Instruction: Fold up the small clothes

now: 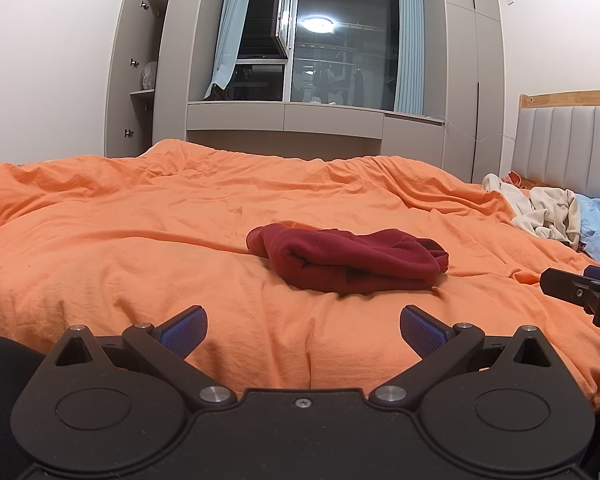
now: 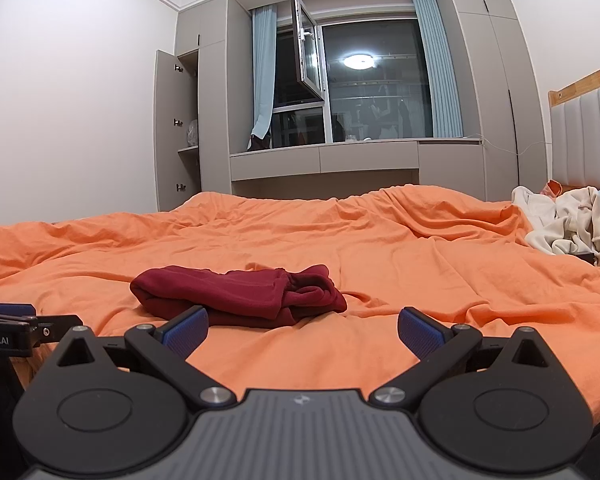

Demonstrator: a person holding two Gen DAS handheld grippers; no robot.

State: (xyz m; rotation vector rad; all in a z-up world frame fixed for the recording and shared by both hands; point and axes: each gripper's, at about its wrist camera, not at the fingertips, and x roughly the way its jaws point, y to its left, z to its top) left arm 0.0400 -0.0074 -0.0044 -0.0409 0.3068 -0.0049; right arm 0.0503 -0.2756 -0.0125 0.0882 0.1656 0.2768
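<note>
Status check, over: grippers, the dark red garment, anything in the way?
Left gripper open, empty. Right gripper open, empty. Dark red garment folded on orange duvet, untouched. Path clear.

Right gripper (image 2: 303, 330) jaws spread, empty; folded dark-red garment (image 2: 240, 295) just ahead on orange duvet (image 2: 420, 264).

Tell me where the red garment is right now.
The red garment lies folded on the orange bedspread, ahead of both open grippers: right of centre in the left wrist view, left of centre in the right. The cream clothes pile sits far right.
</note>
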